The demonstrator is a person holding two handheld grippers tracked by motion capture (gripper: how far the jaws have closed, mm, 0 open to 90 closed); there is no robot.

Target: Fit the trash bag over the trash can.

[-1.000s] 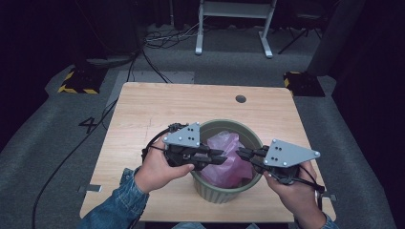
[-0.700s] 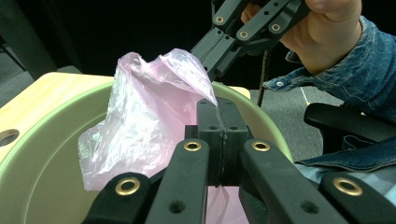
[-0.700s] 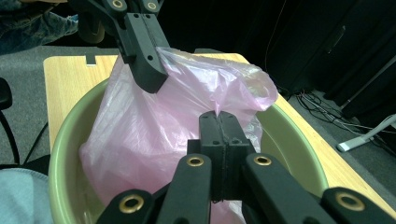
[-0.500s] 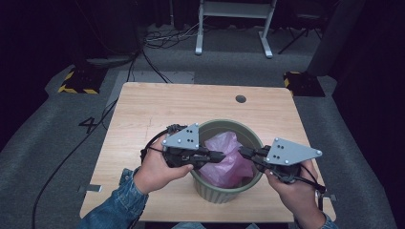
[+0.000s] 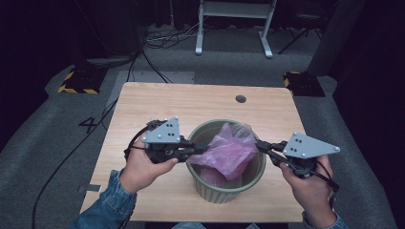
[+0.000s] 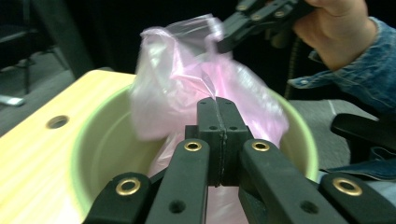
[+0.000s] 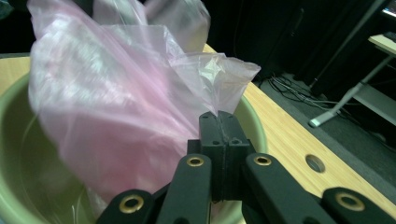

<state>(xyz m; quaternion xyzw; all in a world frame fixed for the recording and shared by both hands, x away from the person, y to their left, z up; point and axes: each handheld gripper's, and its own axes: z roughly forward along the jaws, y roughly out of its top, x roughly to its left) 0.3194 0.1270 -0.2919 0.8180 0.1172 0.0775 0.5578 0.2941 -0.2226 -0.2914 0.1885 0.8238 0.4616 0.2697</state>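
Observation:
A thin pink plastic bag (image 5: 229, 151) hangs in a round green bin (image 5: 224, 193) on the wooden table (image 5: 143, 105). My left gripper (image 5: 206, 147) is shut on the bag's left edge over the bin's left rim. My right gripper (image 5: 260, 144) is shut on the bag's right edge over the right rim. In the left gripper view the jaws (image 6: 217, 105) pinch a fold of the bag (image 6: 187, 79), with the other gripper (image 6: 252, 18) holding its far side. In the right gripper view the closed jaws (image 7: 218, 116) clamp the bag (image 7: 116, 107) above the bin (image 7: 14, 121).
A round hole (image 5: 240, 99) lies in the tabletop near its far edge. Cables trail from both grippers, and one runs off the table's left side to the floor (image 5: 71, 157). A white stand (image 5: 234, 28) is on the floor beyond the table.
Both hands have drawn apart, the left one leftward and the right one rightward, and the pink bag is stretched wider across the bin's mouth.

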